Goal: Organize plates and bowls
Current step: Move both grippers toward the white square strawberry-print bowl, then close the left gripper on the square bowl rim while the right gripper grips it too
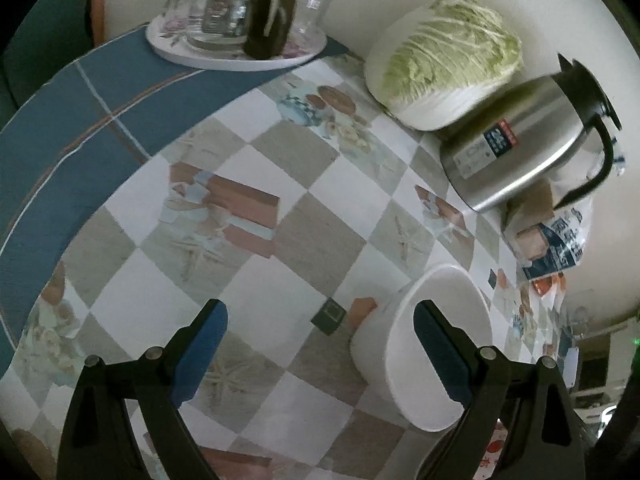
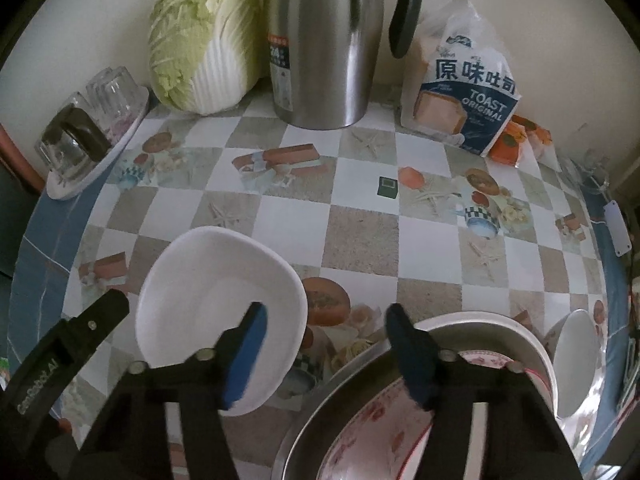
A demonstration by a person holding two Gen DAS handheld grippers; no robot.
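White bowl (image 2: pixel 216 312) on table (image 2: pixel 360 240): left tongs (image 1: pixel 320 352) apart; right tongs (image 2: pixel 324 348) apart, empty. Straddle rim squarely, then close.

We see our left claw (image 1: pixel 320 344) spread wide above the checkered worktop (image 1: pixel 248 216), its right finger (image 1: pixel 436 352) over a white bowl (image 1: pixel 424 364). Beyond stand a cabbage (image 1: pixel 444 60), a steel jug (image 1: pixel 520 140) and a tray of glasses (image 1: pixel 236 46).

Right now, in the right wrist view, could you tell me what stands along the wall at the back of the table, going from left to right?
Tray of upturned glasses → napa cabbage → steel thermos jug → bag of toast bread.
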